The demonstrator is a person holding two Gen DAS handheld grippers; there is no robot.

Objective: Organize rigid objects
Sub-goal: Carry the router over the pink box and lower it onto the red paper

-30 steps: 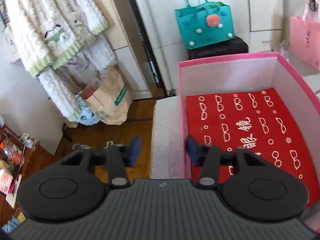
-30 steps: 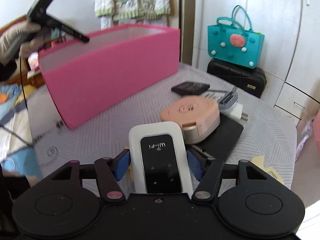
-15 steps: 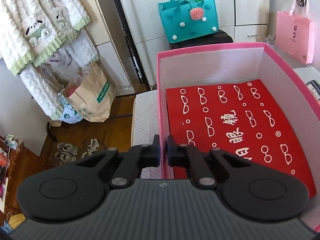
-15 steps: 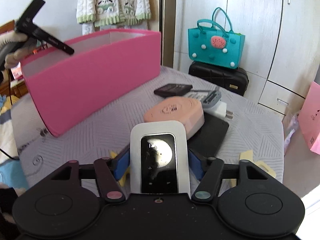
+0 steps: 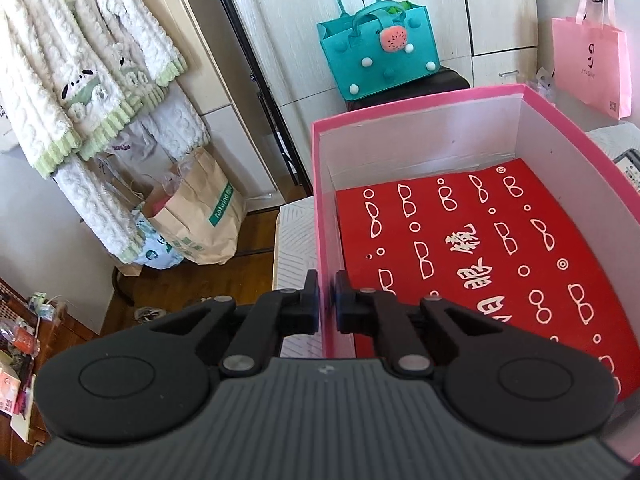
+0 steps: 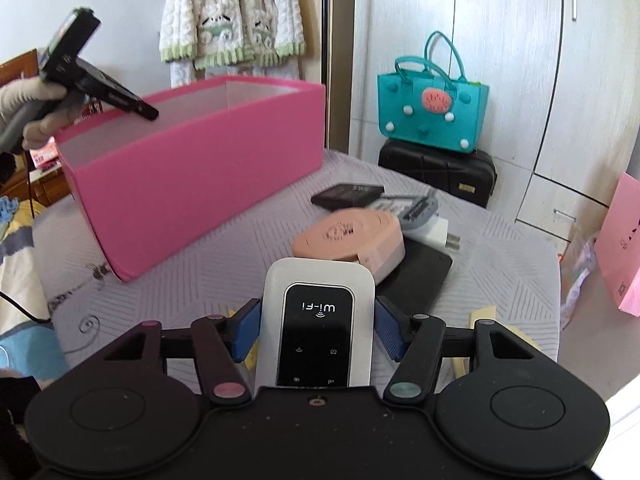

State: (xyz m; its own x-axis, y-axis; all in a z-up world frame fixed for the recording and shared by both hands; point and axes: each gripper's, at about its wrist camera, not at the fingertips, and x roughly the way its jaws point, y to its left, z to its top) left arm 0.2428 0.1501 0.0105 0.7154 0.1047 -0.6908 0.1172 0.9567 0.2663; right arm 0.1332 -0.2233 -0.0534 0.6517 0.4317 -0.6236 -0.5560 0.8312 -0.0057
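My left gripper (image 5: 327, 300) is shut on the near left wall of the pink box (image 5: 323, 216), one finger on each side of it. The box has white inner walls and a red lining with white glasses drawings, and holds nothing. In the right wrist view the pink box (image 6: 208, 184) stands on the grey bed, with the left gripper (image 6: 150, 114) at its rim. My right gripper (image 6: 318, 330) is shut on a white Wi-Fi router (image 6: 318, 320) with a black face, held above the bed.
On the bed lie a pink round case (image 6: 352, 240), a white charger plug (image 6: 434, 234), a black flat device (image 6: 416, 278) and a dark phone (image 6: 348, 194). A teal bag (image 6: 434, 110) sits on a black suitcase (image 6: 438, 170). White cupboards stand behind.
My left gripper closed from wide open onto the box's wall. My right gripper stayed shut on the router and shifted a little, so the box looks nearer.
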